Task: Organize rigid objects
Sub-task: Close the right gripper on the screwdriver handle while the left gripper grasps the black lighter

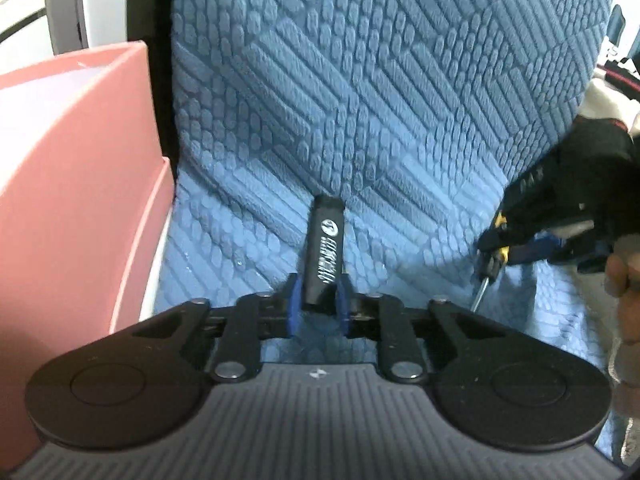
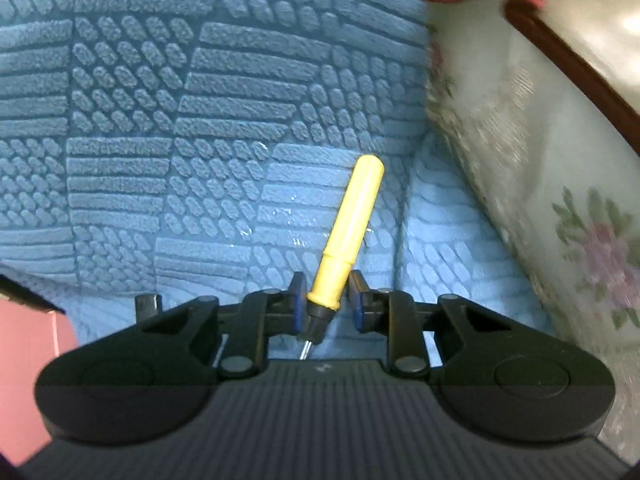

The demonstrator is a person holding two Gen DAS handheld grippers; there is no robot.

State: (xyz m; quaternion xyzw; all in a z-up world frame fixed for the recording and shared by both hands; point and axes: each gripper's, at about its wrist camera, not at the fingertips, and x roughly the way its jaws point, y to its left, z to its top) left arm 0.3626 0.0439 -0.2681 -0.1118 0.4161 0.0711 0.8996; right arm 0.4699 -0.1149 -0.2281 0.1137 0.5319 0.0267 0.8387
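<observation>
A black bar with white lettering (image 1: 326, 240) lies on the blue textured cover (image 1: 360, 80) and points away from me. My left gripper (image 1: 318, 306) is shut on its near end, a blue pad on each side. In the right wrist view a yellow-handled screwdriver (image 2: 352, 216) stands slanted between the fingers of my right gripper (image 2: 327, 292), which is shut on the handle just above its black collar. The metal shaft runs back under the gripper. The left wrist view shows the right gripper (image 1: 494, 242) at the right, with the screwdriver's shaft (image 1: 480, 292) pointing down at the cover.
A pink box (image 1: 72, 160) stands open at the left edge of the seat; its corner (image 2: 28, 360) shows low on the left in the right wrist view. A floral cushion (image 2: 540, 200) rises on the right. A person's hand (image 1: 624, 276) holds the right gripper.
</observation>
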